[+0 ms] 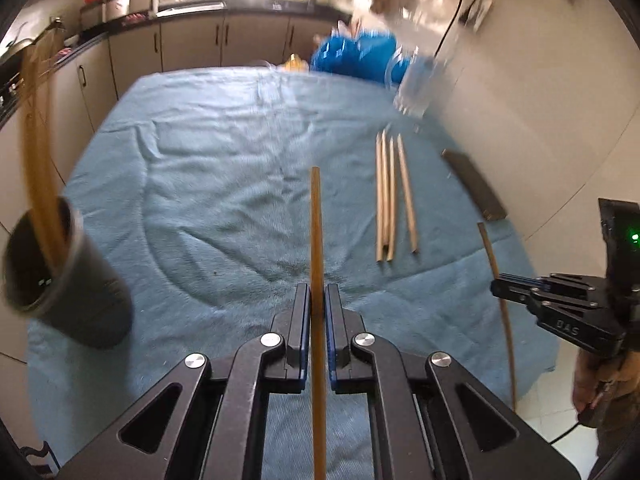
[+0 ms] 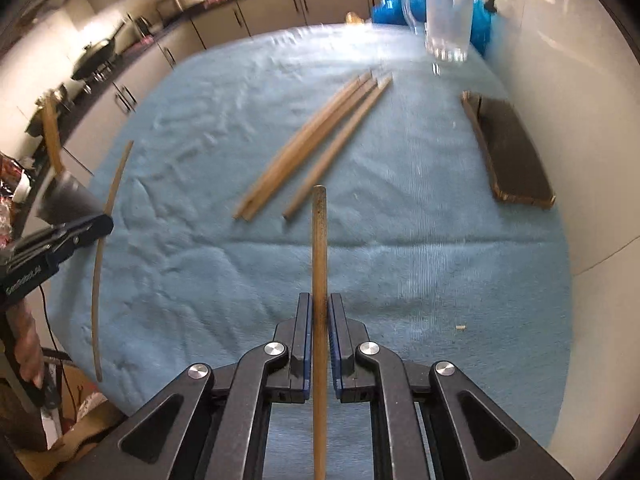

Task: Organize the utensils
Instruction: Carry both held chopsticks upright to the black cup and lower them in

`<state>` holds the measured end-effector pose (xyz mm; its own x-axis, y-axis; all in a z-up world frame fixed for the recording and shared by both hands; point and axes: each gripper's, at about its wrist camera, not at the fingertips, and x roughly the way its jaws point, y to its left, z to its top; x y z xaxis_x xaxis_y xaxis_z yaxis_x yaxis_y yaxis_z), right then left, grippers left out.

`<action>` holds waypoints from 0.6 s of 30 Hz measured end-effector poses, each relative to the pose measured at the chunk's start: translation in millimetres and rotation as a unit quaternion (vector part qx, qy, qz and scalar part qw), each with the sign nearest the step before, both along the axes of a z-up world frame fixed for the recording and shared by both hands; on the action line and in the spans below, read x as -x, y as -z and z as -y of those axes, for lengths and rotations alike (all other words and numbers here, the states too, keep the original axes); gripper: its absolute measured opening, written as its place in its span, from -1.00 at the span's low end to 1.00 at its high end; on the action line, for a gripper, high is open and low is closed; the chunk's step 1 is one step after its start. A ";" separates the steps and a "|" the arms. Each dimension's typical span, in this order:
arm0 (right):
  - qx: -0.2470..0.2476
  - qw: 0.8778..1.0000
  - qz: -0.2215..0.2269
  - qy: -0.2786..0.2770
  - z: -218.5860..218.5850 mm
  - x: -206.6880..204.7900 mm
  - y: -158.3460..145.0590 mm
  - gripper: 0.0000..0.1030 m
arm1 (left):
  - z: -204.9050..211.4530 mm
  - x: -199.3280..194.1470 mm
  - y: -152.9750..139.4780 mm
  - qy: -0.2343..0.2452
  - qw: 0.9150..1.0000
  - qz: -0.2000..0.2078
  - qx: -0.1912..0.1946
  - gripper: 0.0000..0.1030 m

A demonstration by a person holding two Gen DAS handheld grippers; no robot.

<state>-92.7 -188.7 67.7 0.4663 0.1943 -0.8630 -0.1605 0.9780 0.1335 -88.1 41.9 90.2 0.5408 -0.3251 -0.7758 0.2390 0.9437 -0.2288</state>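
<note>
Now the left gripper [image 1: 317, 312] is clamped on one chopstick [image 1: 316, 240]; the right gripper [image 2: 319, 316] pinches another chopstick [image 2: 319, 248]; four more chopsticks [image 2: 308, 148] lie together on the blue cloth [image 2: 200, 140] covering the counter, near a dark cup [image 1: 60, 272] holding sticks.

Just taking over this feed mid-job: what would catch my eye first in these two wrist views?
Each gripper is shut on one chopstick: the left gripper on a pale chopstick, the right gripper on a darker chopstick, both above the blue cloth. Four loose chopsticks lie together mid-cloth. At the left edge a dark cup already holds some sticks, and a clear glass stands at the far right.
</note>
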 end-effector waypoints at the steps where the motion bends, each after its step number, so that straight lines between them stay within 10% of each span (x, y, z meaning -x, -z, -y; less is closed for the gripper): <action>1: -0.002 1.000 0.010 -0.002 -4.6 0.7 -3.4 -0.84 | -5.0 5.5 -6.4 -0.003 1.000 0.010 0.007 -0.87; 9: -0.061 0.988 0.137 -0.039 -51.7 13.3 -72.0 -0.84 | -59.3 47.2 -68.3 -0.056 0.991 0.103 0.064 -0.87; 18: -0.150 0.954 0.241 -0.094 -145.6 -3.4 -125.3 -0.84 | -132.2 76.6 -136.0 -0.152 0.958 0.235 0.063 -0.87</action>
<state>-89.2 -43.1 193.0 0.7277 0.5186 -0.4489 -0.4428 0.8550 0.2700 -164.7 174.1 226.2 0.9052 -0.1717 -0.3888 0.0612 0.9579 -0.2805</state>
